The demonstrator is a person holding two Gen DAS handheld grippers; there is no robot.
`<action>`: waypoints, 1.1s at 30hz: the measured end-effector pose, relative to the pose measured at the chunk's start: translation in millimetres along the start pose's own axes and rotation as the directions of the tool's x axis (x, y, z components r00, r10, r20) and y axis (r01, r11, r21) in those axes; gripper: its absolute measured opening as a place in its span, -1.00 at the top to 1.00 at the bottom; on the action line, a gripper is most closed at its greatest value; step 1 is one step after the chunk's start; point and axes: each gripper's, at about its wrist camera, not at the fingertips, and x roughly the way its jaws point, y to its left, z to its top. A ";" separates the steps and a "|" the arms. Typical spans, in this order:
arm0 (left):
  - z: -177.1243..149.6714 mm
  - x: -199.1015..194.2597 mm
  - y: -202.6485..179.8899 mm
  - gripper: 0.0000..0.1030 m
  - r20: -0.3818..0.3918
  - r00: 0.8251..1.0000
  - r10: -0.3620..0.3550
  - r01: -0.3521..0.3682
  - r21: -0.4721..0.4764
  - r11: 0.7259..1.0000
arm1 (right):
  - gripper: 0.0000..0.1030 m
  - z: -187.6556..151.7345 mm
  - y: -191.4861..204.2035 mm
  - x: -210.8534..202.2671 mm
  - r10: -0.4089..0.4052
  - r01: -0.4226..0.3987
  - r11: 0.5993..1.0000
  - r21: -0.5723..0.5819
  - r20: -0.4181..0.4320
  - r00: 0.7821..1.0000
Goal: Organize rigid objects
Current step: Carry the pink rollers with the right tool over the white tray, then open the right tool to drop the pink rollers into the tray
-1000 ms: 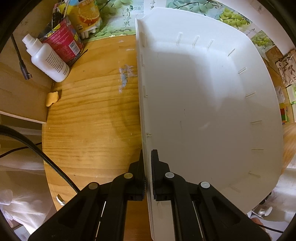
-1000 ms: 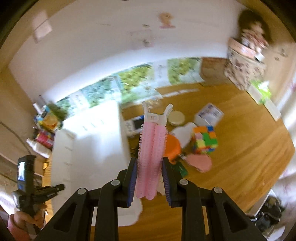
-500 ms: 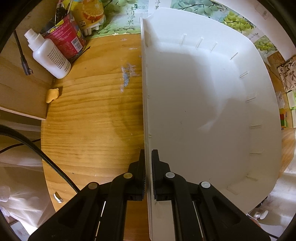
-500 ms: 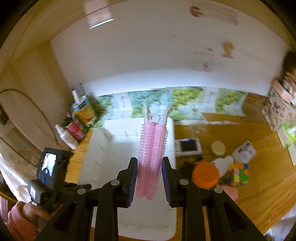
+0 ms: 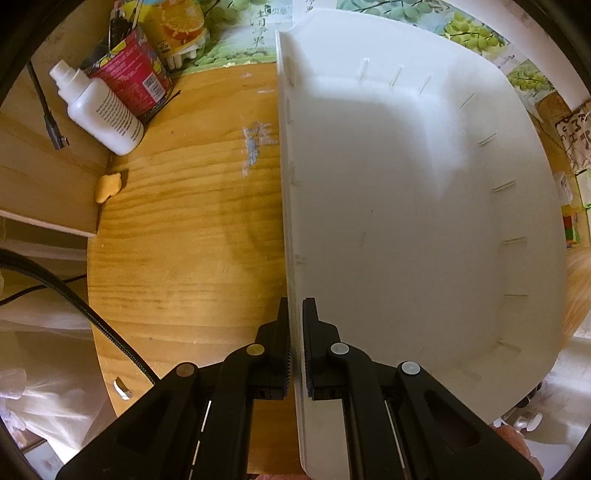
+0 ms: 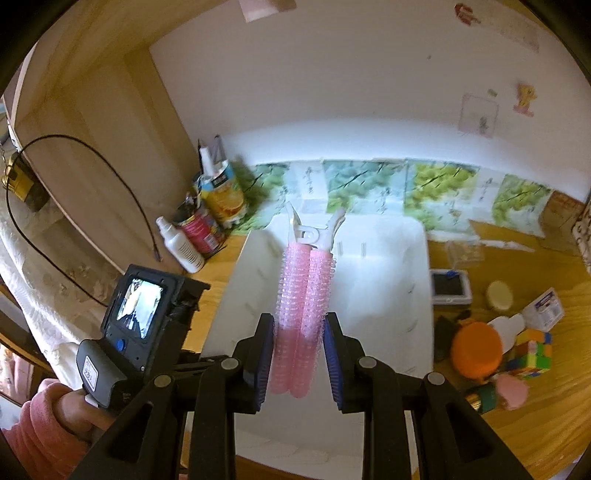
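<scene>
Clamped on the lower half of a pink hair-roller clip [image 6: 303, 306], the right gripper [image 6: 300, 354] has its blue-padded fingers [image 6: 332, 365] pressing the two fuzzy rollers from either side. The clip points away toward 12 o'clock in the right wrist view, its white hinged handles spread at the far end. It hangs above the white bin [image 6: 413, 325], over the bin's left half, not touching it.

Pinched almost fully together, the left gripper [image 5: 296, 354] holds the bin's thin left wall [image 5: 291, 221] between its pads, one finger outside and one inside. In the left wrist view the bin [image 5: 424, 221] fills the right side from 12 to 5 o'clock, its floor bare and small slots showing along the far and right walls. The right wrist view shows that gripper's handle and small screen [image 6: 142, 306] at 8 o'clock, held by a hand [image 6: 74, 410] in a pink sleeve [image 6: 29, 435].

Everything stands on a wooden table [image 5: 177, 229]. At 10 to 11 o'clock of the bin are a white squeeze bottle [image 5: 99, 110] leaning against a red can [image 5: 133, 77], and an orange-printed carton [image 5: 177, 29] behind them. At 3 to 4 o'clock, in the right wrist view, lie a small screen device [image 6: 450, 286], a round cream lid [image 6: 499, 294], an orange-capped item [image 6: 476, 349] and a colour cube [image 6: 532, 350].
</scene>
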 end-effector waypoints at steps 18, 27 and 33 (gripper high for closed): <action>-2.6 18.5 -0.9 0.86 -0.051 0.999 0.006 -0.005 0.002 1.000 | 0.14 -17.9 -17.4 12.5 0.003 0.008 0.989 0.149 -0.075 0.997; -2.7 18.6 -14.0 0.83 -0.030 0.999 0.045 -0.044 0.025 0.999 | -0.13 -32.1 -38.8 -8.0 -0.100 0.101 0.980 0.170 -0.018 0.995; -0.7 20.6 -15.4 0.83 -0.039 0.998 0.050 -0.050 0.018 0.999 | -0.25 -39.5 -69.6 -20.7 -0.132 0.126 0.964 0.236 0.009 0.991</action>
